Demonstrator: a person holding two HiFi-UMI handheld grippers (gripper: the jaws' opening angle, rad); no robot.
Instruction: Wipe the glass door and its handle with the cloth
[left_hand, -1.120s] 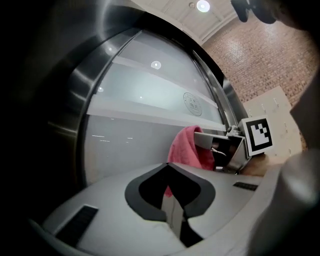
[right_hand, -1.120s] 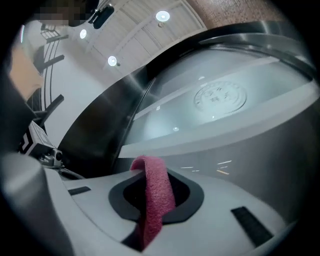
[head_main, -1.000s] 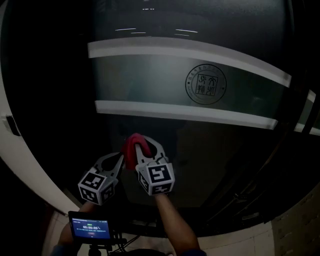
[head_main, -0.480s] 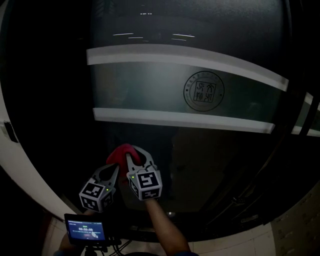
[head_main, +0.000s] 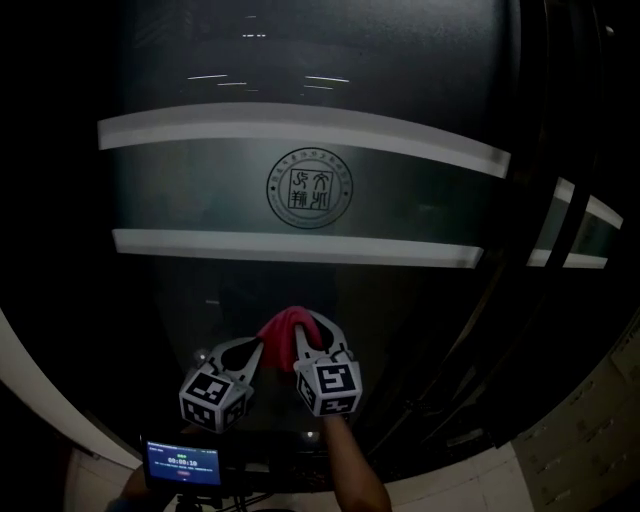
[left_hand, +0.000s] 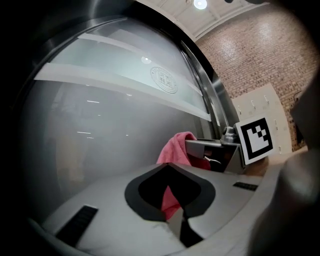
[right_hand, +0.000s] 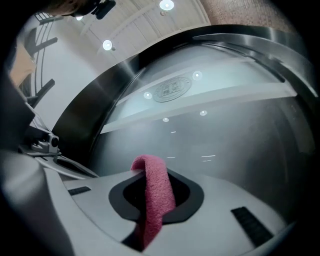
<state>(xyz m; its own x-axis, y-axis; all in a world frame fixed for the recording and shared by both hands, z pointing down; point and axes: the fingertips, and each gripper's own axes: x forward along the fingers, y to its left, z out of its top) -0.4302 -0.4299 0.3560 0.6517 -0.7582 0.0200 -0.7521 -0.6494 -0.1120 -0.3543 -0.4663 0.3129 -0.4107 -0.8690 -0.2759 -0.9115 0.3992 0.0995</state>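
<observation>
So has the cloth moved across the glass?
Yes. The cloth has slid right: it was well left of the seal, now almost straight below it.

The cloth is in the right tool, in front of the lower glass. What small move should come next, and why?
Probably slide the right tool sideways along the glass door, with the cloth against it. The cloth is clamped in that tool, low on the clear pane below the frosted band, so most of the glass lies above and beside it. The left tool is shut and empty.
</observation>
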